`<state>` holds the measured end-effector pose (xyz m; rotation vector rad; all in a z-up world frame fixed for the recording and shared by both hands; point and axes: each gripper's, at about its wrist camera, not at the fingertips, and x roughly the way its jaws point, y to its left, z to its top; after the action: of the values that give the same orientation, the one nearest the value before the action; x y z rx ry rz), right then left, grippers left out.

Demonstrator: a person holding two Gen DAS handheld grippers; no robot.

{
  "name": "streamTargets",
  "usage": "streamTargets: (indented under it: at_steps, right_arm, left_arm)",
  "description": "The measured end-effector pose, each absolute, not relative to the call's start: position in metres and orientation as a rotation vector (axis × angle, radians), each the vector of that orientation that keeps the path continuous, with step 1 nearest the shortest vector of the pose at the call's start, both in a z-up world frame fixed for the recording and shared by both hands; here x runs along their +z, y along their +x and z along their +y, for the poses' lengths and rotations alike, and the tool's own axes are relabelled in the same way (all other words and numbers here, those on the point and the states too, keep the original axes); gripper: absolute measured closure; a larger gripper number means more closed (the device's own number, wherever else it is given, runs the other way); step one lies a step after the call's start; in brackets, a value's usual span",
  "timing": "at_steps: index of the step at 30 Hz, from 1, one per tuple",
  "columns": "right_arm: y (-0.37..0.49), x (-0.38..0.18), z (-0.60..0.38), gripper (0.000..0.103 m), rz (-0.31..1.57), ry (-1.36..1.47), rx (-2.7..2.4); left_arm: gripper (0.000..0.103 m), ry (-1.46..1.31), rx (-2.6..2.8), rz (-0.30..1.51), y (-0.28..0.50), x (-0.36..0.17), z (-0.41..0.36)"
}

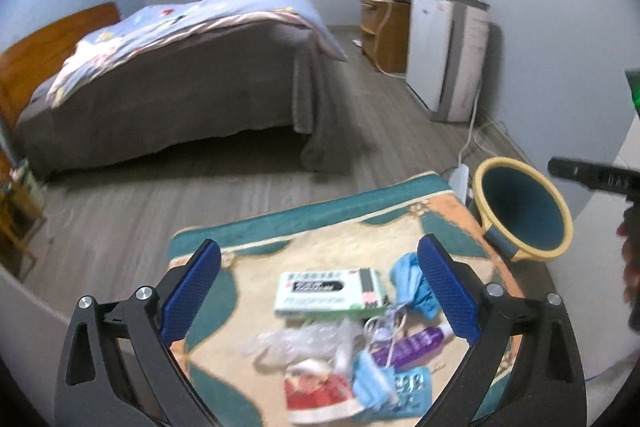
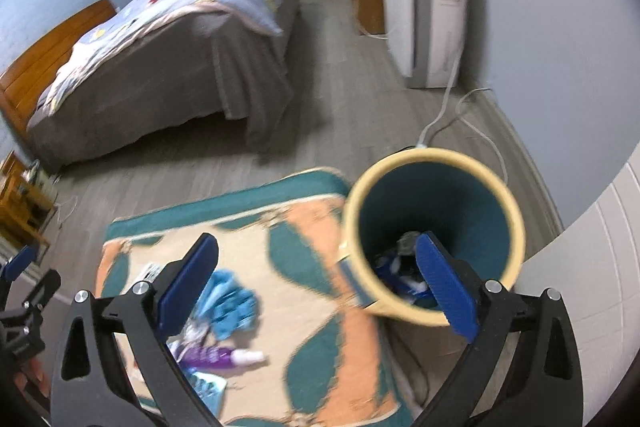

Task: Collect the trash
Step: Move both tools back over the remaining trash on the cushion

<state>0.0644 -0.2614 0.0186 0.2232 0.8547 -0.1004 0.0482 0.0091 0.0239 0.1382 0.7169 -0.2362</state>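
Trash (image 1: 344,339) lies heaped on the rug (image 1: 312,223), with your left gripper (image 1: 320,287) released and empty above it. Your right gripper (image 2: 316,287) hangs released, empty, straddling the bin (image 2: 434,163) rim.

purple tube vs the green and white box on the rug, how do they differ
The purple tube is slim, rounded and dark with a white cap; the green and white box is flat, rectangular, pale and printed. The tube lies slanted among the litter's tangle, while the box sits more squarely, farther from the left hand-held gripper. Both lie uncollected on the rug.
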Motion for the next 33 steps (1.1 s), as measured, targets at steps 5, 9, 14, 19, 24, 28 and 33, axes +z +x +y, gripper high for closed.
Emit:
streamTargets:
  at_steps: [5,9,14,19,24,28,33]
  right_arm:
    - [0.058,0.018,-0.218,0.006,0.857,0.173,-0.04]
    - [0.059,0.007,-0.196,0.006,0.87,0.136,-0.021]
    - [0.067,-0.016,-0.176,0.006,0.918,0.123,-0.02]
    - [0.077,-0.039,-0.161,0.006,0.98,0.088,-0.033]
    - [0.09,-0.063,-0.154,0.006,1.042,0.084,-0.055]
    - [0.101,-0.077,-0.149,0.006,1.073,0.071,-0.063]
    - [0.113,-0.092,-0.144,0.006,1.112,0.044,-0.07]
  left_arm:
    - [0.005,0.112,-0.198,0.711,0.032,0.019,0.042]
    - [0.005,0.106,-0.155,0.711,0.03,0.011,0.064]
    - [0.005,0.033,-0.14,0.734,0.038,0.004,0.088]
    - [0.005,0.056,-0.112,0.773,0.045,-0.012,0.096]
    - [0.005,0.106,-0.148,0.853,0.053,-0.04,0.087]
    - [0.005,0.153,-0.16,0.899,0.062,-0.063,0.078]
    - [0.005,0.187,-0.189,0.97,0.072,-0.096,0.068]
